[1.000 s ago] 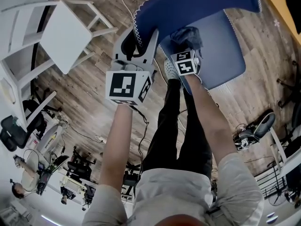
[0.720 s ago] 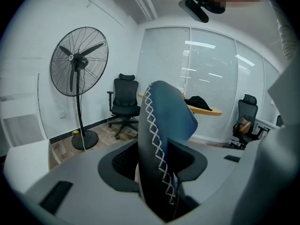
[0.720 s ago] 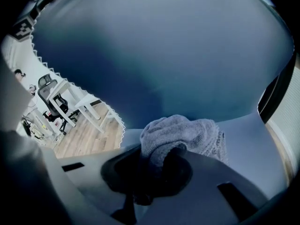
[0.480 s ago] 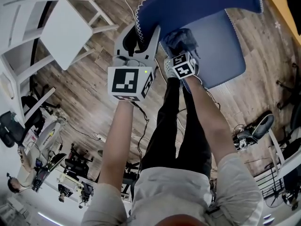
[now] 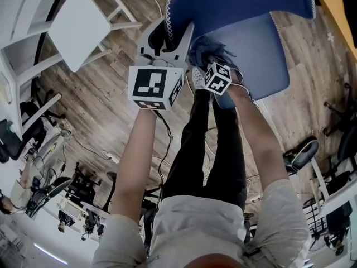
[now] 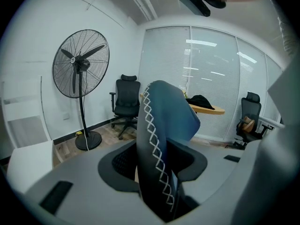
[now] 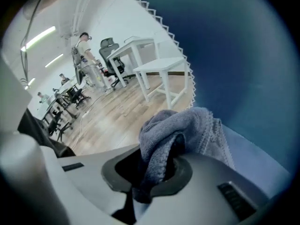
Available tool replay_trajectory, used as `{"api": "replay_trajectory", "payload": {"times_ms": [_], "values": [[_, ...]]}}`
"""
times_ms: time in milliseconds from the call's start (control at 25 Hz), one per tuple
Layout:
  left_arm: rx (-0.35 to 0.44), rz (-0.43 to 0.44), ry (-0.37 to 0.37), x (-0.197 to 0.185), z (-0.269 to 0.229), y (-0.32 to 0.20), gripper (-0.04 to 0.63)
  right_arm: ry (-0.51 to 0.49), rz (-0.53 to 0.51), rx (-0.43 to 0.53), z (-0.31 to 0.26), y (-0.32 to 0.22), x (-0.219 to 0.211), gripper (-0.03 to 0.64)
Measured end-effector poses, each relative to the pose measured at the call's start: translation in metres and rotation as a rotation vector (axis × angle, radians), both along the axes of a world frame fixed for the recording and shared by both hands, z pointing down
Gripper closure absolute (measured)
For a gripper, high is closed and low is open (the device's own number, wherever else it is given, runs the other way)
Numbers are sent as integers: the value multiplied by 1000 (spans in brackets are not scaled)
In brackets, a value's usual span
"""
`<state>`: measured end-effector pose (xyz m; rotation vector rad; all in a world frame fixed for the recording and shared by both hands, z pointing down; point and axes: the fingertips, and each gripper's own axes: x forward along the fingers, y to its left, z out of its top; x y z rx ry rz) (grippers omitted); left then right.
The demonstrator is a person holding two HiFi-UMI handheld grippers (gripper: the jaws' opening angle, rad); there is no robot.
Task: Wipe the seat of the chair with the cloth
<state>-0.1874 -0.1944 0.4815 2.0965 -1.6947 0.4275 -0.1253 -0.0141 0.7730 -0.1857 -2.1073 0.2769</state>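
A blue chair stands ahead of me, its seat [image 5: 254, 54] below its stitched backrest [image 5: 240, 1]. My left gripper [image 5: 167, 35] is shut on the backrest's edge [image 6: 157, 158], which runs up between the jaws with white cross-stitching. A grey-blue cloth [image 5: 209, 49] is bunched on the seat's near left part. My right gripper [image 5: 207, 57] is shut on the cloth [image 7: 178, 135], which rests against the seat [image 7: 262, 158] beneath the backrest [image 7: 234, 55].
A white table [image 5: 72, 21] stands on the wood floor left of the chair, also in the right gripper view as the white table [image 7: 154, 64]. A standing fan [image 6: 80, 78], black office chairs [image 6: 125, 102] and floor cables [image 5: 167, 133] lie around. People stand far off [image 7: 84, 50].
The right gripper has carried the cloth leftward and toward the backrest across the seat. The left gripper keeps its hold on the backrest edge.
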Motion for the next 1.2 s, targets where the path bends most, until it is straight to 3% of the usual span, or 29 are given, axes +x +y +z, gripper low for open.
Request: {"api": "replay_trajectory", "payload": {"times_ms": [160, 280, 440, 680, 1200], "values": [[14, -11, 0, -2, 0, -3, 408, 70, -153, -72, 0, 5, 15, 572], [24, -22, -8, -2, 0, -5, 408, 100, -227, -67, -1, 7, 27, 572], [21, -50, -9, -2, 2, -4, 408, 106, -219, -33, 1, 7, 35, 572], [14, -67, -12, -2, 1, -4, 408, 148, -274, -60, -2, 3, 54, 572], [2, -146, -14, -3, 2, -4, 408, 208, -276, -23, 8, -48, 145, 572]]}}
